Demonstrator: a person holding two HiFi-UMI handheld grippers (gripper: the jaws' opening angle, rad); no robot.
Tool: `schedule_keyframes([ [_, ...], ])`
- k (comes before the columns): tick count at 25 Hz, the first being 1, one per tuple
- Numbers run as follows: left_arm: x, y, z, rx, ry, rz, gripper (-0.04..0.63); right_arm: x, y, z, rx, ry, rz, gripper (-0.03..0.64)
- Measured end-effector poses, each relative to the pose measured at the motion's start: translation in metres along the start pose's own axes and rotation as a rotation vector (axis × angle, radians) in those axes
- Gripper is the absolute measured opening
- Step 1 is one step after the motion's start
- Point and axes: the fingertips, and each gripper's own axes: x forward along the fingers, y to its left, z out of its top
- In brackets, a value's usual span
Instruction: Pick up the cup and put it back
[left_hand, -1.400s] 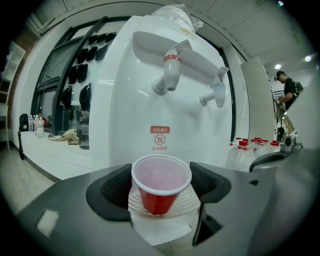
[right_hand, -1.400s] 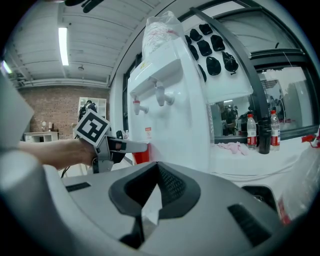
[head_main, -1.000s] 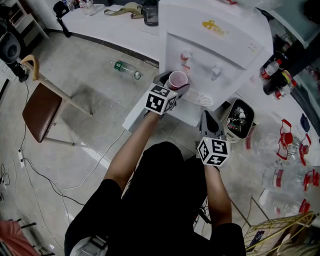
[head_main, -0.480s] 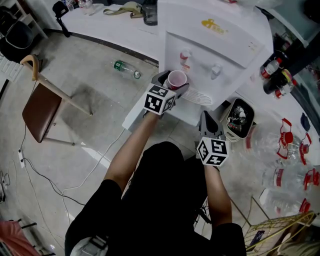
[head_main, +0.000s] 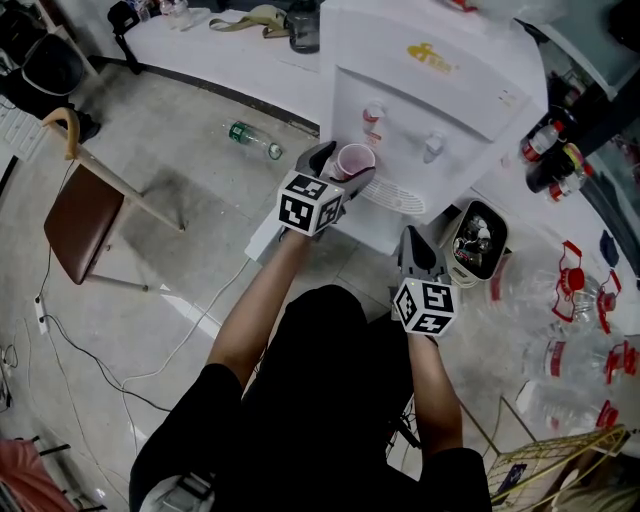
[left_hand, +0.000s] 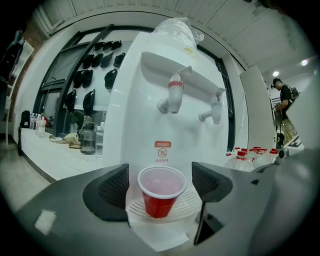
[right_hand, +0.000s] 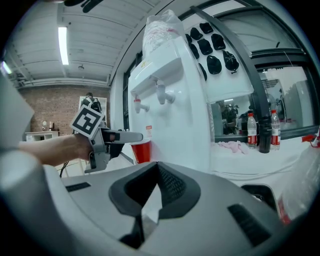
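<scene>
The left tool (left_hand: 160, 183), jaws just opening, straddles the cup (left_hand: 160, 199).

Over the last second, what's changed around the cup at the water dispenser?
The left gripper has just been opening its jaws and has shifted slightly left in the head view. The red cup stands between the jaws with a gap on each side, so neither pad touches it. The cup kept its place on the drip tray. The right gripper stayed shut and still.
</scene>
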Motion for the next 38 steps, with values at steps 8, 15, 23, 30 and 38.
schedule_keyframes([
  [8,-0.044,0.000,0.016,0.000,-0.076,0.017,0.367,0.008,-0.001,0.002,0.008,-0.002,0.008,-0.006],
  [15,-0.082,-0.007,0.018,0.042,-0.095,0.046,0.020,0.015,-0.003,0.001,0.046,0.005,0.001,-0.006],
  [23,-0.098,-0.014,0.033,-0.029,-0.028,0.088,0.006,0.018,-0.001,0.004,0.121,0.167,-0.018,-0.006],
  [30,-0.126,-0.025,0.080,-0.110,0.081,0.131,0.006,-0.005,0.015,0.052,0.162,0.330,-0.009,-0.006],
  [38,-0.187,-0.061,0.184,-0.167,0.138,0.189,0.006,-0.062,0.043,0.162,0.187,0.409,0.025,-0.006],
])
